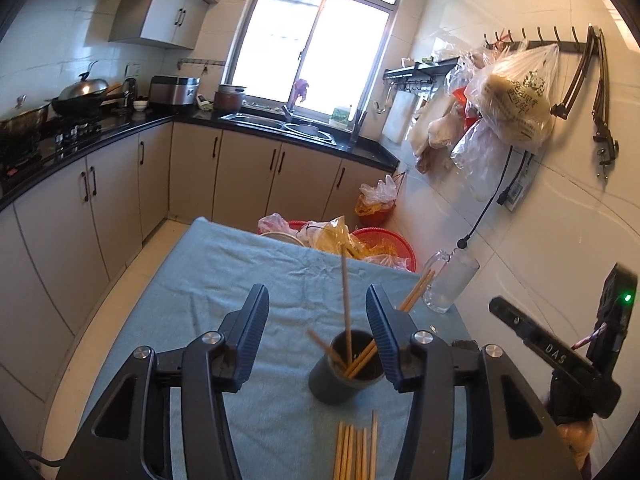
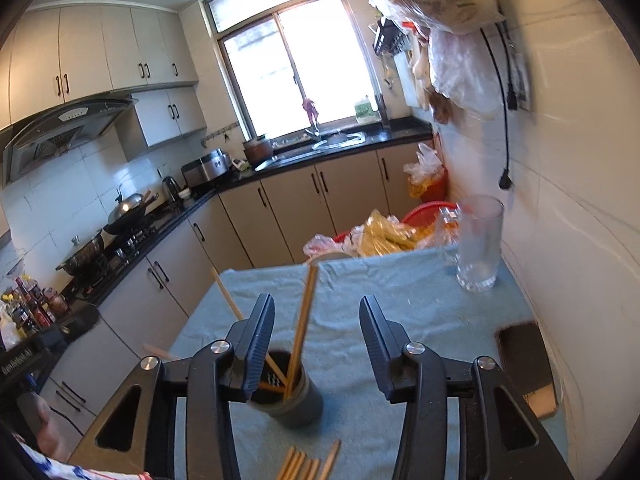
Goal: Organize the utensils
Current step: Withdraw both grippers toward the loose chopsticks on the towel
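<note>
A dark round holder cup (image 1: 338, 376) stands on the blue cloth (image 1: 208, 280), with several wooden chopsticks (image 1: 346, 312) leaning in it. More chopsticks (image 1: 356, 452) lie loose on the cloth in front of it. My left gripper (image 1: 318, 328) is open and empty, raised above the cup, which sits toward its right finger. In the right wrist view the cup (image 2: 292, 400) with chopsticks (image 2: 303, 328) sits by the left finger of my right gripper (image 2: 318, 340), which is open and empty. Loose chopsticks (image 2: 308, 464) lie below.
A clear glass mug (image 1: 450, 280) stands at the cloth's far right near the tiled wall; it also shows in the right wrist view (image 2: 478, 244). Red baskets with plastic bags (image 1: 360, 240) sit beyond the table. A dark flat object (image 2: 526, 364) lies at the right edge.
</note>
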Demonstrator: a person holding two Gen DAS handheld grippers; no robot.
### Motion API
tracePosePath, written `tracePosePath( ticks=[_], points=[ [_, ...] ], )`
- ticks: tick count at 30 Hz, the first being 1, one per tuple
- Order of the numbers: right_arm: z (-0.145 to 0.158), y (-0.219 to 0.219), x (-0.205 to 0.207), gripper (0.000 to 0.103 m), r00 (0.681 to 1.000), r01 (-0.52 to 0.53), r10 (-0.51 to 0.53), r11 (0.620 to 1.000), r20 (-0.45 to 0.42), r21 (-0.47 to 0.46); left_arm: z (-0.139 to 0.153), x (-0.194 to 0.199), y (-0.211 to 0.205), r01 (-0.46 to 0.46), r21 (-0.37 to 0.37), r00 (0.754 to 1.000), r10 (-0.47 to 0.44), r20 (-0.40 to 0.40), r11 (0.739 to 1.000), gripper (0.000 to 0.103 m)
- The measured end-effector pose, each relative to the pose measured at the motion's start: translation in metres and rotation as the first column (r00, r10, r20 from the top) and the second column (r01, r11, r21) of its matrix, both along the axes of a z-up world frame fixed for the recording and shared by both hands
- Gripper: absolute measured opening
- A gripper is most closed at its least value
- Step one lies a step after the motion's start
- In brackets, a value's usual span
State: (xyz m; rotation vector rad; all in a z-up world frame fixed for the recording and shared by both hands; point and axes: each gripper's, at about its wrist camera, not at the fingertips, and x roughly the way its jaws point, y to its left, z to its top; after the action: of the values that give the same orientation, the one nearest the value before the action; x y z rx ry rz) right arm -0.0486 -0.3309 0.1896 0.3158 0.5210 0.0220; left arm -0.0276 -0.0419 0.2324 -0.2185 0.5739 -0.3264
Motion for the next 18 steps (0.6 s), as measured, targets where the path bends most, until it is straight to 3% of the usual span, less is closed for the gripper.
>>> tracePosePath(
  ticks=[6, 15, 18],
  points=[
    [-0.052, -0.003, -0.026, 0.052, 0.992, 0.0, 0.003, 1.0, -0.128, 0.022, -0.028, -0.032, 0.012, -0.009, 0.034, 1.0, 0.01, -0.025, 0.999, 0.055],
    [-0.144, 0.02, -0.054, 0.052, 0.942, -0.092, 0.093, 0.996, -0.323, 0.017, -0.126, -0.055, -0.006, 0.085, 0.146, 0.981, -0.057, -0.184, 0.986, 0.055],
    [-0.161, 0.035, -0.059, 0.044, 0.924, -0.142, 0.134, 0.99, -0.357, 0.003, -0.152, -0.059, -0.019, 0.139, 0.183, 0.97, -0.097, -0.222, 0.973, 0.055]
  ],
)
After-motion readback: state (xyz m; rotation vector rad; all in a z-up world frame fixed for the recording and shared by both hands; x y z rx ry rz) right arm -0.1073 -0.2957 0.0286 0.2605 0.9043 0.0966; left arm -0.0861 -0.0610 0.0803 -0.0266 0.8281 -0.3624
